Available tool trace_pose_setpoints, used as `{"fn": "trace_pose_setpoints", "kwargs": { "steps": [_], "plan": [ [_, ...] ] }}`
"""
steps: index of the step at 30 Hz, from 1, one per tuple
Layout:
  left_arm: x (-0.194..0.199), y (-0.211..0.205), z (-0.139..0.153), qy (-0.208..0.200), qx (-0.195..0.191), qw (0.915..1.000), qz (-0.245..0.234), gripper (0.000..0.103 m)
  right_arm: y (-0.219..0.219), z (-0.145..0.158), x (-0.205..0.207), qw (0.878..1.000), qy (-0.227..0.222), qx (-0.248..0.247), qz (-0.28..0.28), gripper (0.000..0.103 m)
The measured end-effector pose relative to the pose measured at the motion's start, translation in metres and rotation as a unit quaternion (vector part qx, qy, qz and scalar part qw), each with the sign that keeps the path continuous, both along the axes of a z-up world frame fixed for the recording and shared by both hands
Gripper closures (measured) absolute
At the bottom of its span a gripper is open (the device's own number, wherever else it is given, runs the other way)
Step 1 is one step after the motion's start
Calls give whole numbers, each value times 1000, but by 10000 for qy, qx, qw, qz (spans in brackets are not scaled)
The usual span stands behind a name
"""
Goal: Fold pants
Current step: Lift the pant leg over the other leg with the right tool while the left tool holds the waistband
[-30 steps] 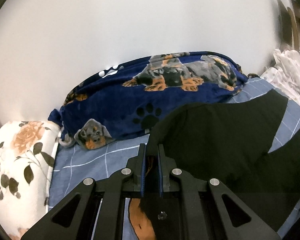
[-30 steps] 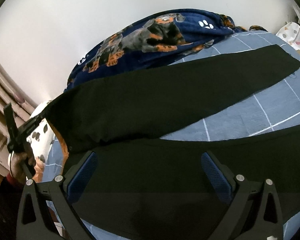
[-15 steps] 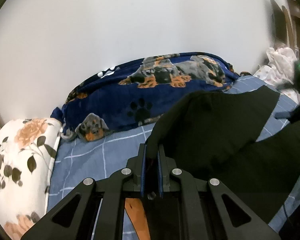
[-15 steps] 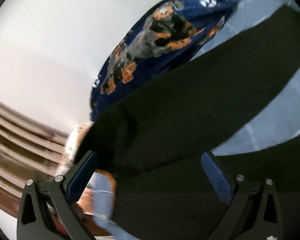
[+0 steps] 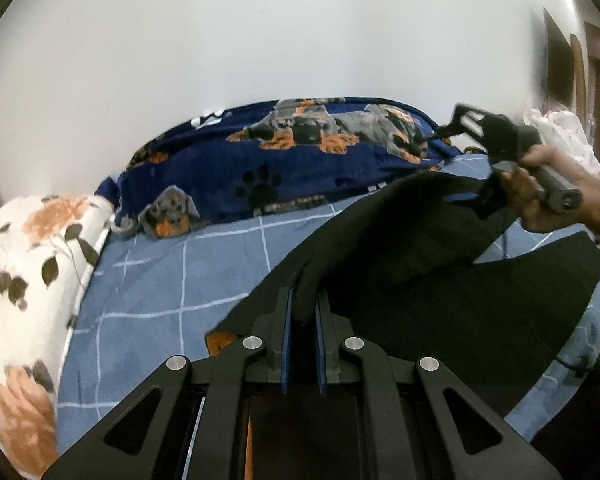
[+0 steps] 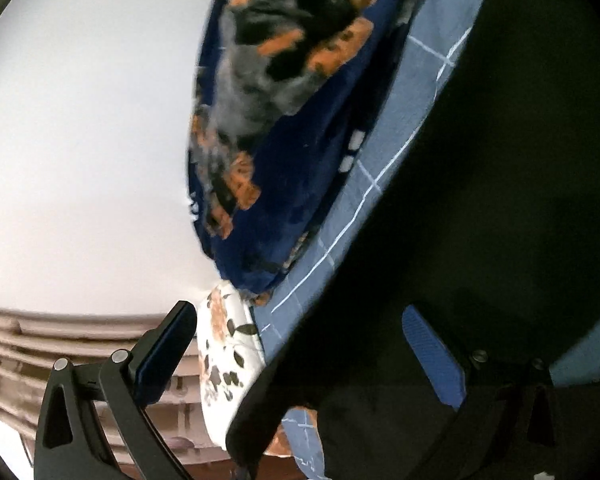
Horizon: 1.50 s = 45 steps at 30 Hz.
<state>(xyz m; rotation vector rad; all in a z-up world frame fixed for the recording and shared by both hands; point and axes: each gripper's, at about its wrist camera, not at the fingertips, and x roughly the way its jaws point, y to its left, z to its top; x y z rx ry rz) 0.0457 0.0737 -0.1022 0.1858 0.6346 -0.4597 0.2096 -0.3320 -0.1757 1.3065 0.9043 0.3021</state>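
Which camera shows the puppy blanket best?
The left wrist view. There the puppy blanket lies sharp and whole against the wall, with dogs and paw prints clear. The right wrist view shows it tilted, blurred and cut off at the top.

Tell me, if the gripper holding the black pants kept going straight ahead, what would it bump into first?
Probably the pants themselves: the left gripper is shut on their fabric, which rises in front. Beyond that lie the blue checked sheet and the dog-print blanket, though depth is hard to judge.
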Motion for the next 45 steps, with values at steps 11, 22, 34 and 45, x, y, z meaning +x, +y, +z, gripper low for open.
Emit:
{"fn": "trace_pose_setpoints", "kwargs": {
  "steps": [11,22,34,45],
  "plan": [
    [0,35,-12,492,-261,9978,368,91,17,8,-85,9922,-367,-1103,445,96],
    [-32,61,-50,998,5,9928,669,89,53,-34,-198,9908,62,-1067,833,97],
    [-56,77,-79,1305,91,9867,961,89,82,-74,-232,9867,691,-920,1144,97],
    [-70,116,-64,1036,486,9657,2331,86,81,-84,-231,9886,707,-698,1131,99]
  ]
}}
